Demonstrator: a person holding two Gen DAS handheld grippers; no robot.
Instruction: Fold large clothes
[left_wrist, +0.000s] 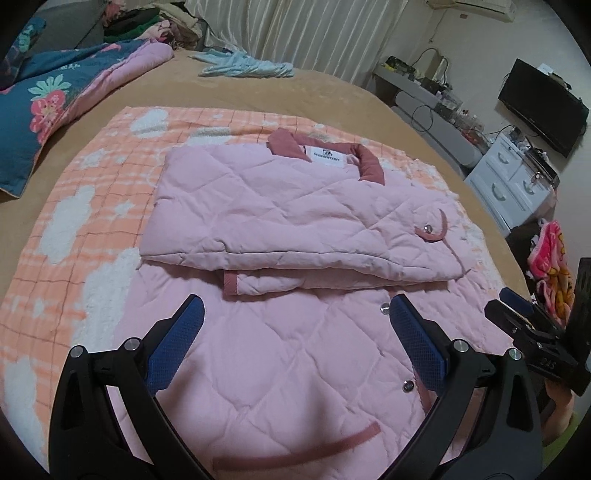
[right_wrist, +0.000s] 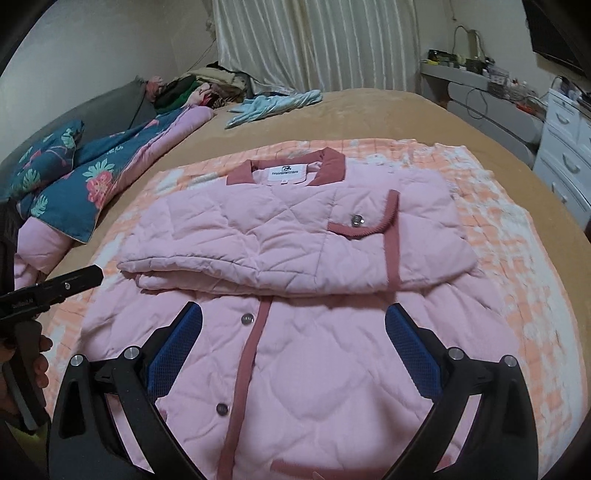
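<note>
A pink quilted jacket (left_wrist: 288, 221) with a dusty-rose collar and trim lies on an orange-and-white checked blanket (left_wrist: 85, 206) on the bed; it also shows in the right wrist view (right_wrist: 295, 236). Both sleeves and sides are folded in over the upper part, and the lower part lies flat toward me. My left gripper (left_wrist: 293, 310) is open and empty, hovering over the jacket's lower part. My right gripper (right_wrist: 293, 315) is open and empty over the same lower part; it also shows at the right edge of the left wrist view (left_wrist: 517, 306).
A tan bedspread (left_wrist: 303, 96) covers the bed. A blue floral quilt (left_wrist: 48, 107) lies at the left, a light blue garment (left_wrist: 243, 66) at the far side, and a clothes pile by the curtain. White drawers (left_wrist: 513, 184) and a desk stand to the right.
</note>
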